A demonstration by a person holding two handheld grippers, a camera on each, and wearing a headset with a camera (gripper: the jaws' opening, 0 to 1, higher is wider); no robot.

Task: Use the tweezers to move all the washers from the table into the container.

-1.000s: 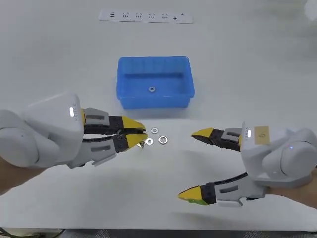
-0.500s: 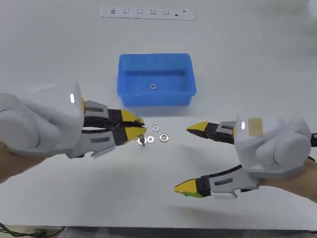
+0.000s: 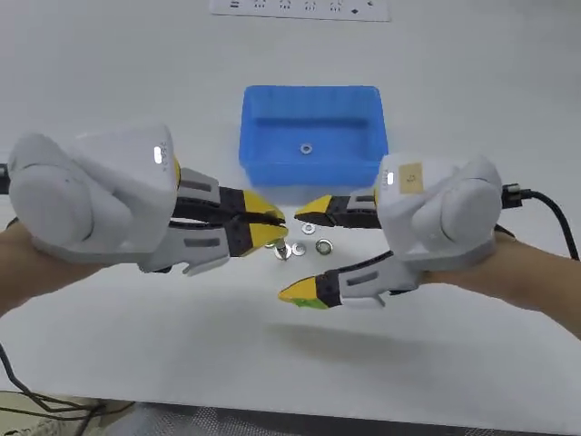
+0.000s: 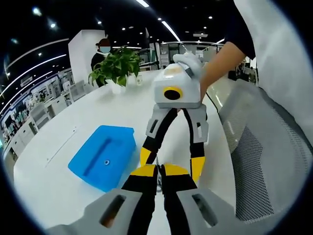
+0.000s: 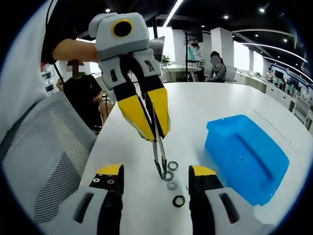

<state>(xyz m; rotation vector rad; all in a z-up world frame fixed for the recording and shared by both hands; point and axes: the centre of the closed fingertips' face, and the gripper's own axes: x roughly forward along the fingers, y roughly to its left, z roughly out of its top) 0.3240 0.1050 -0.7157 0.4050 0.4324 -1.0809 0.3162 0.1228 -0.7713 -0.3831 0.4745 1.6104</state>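
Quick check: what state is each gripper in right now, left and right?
Left gripper: closed on the tweezers, their tips at a washer.
Right gripper: open, holding nothing.

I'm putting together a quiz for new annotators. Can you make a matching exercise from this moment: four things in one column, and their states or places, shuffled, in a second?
Things
1. left gripper
2. right gripper
3. container
4. loose washers

States or places
A. blue, one washer inside
B. jaws wide apart, holding nothing
C. on the table, by the tips of the tweezers
D. shut on the tweezers

Pairs: 1-D, 2-B, 3-A, 4-C
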